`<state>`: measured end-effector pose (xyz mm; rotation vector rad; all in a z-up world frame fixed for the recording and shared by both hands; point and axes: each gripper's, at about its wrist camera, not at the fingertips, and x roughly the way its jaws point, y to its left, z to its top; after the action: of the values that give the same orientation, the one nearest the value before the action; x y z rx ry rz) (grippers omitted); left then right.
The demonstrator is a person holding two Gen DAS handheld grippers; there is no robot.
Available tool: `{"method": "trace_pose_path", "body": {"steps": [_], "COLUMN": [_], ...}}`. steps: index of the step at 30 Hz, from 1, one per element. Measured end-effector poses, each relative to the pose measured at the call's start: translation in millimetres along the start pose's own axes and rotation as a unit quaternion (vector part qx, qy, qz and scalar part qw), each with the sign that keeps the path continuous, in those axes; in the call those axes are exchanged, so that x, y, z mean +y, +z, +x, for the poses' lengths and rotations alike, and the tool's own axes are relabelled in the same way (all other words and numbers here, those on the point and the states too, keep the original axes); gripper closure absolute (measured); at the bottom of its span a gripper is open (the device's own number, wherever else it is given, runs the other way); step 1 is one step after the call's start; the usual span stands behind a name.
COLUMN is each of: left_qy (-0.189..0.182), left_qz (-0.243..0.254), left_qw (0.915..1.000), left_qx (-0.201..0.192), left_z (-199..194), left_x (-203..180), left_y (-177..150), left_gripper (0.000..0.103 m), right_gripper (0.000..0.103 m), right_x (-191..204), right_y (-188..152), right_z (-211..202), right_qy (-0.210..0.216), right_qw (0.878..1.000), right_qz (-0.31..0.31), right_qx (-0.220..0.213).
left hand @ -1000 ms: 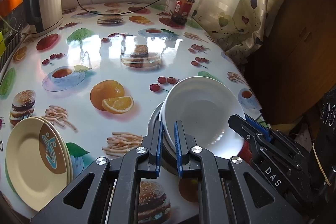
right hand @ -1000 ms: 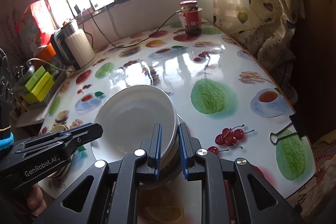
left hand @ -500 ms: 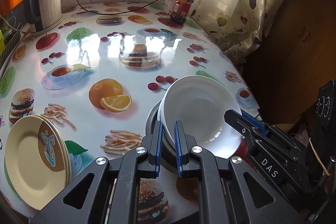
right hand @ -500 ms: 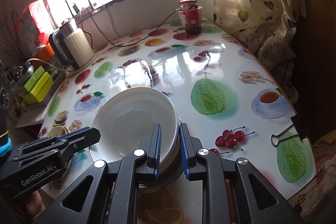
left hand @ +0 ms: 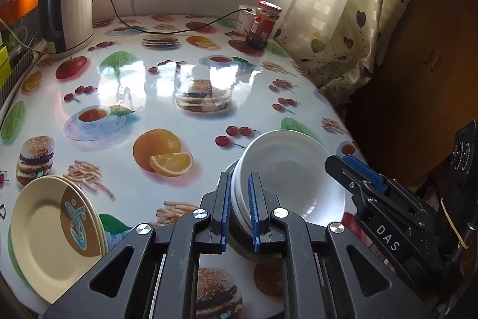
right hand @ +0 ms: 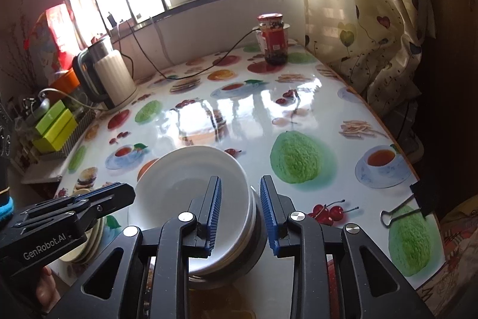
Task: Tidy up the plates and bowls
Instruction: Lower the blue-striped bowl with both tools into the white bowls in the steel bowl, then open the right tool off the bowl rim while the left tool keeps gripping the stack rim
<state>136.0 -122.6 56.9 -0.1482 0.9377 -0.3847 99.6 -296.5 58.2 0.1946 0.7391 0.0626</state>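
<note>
Left of the white bowls [left hand: 286,169] stacked at the surface's [left hand: 167,115] near edge lie your yellow plates [left hand: 50,232], your left claw [left hand: 239,210] clenches the stack's left rim, and your right claw [right hand: 240,214], jaws just opening, straddles its right rim, released.

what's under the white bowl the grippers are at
The white bowl sits on more white bowls nested in a metal bowl. How many are stacked, and the table beneath them, stay hidden.
</note>
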Motion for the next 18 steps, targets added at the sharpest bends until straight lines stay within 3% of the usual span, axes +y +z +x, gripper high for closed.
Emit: {"method": "trace_pose_path", "body": {"steps": [18], "left_qy": [0.003], "left_qz": [-0.003], "left_qw": [1.0], "left_qx": [0.006], "left_z": [16], "left_x": [3], "left_y": [6], "left_gripper": [0.091], "right_gripper": [0.089], "right_x": [4], "right_y": [10], "right_z": [24], "right_qy": [0.007], "right_qw": [1.0], "right_qz": [-0.019], "right_qx": [0.002]}}
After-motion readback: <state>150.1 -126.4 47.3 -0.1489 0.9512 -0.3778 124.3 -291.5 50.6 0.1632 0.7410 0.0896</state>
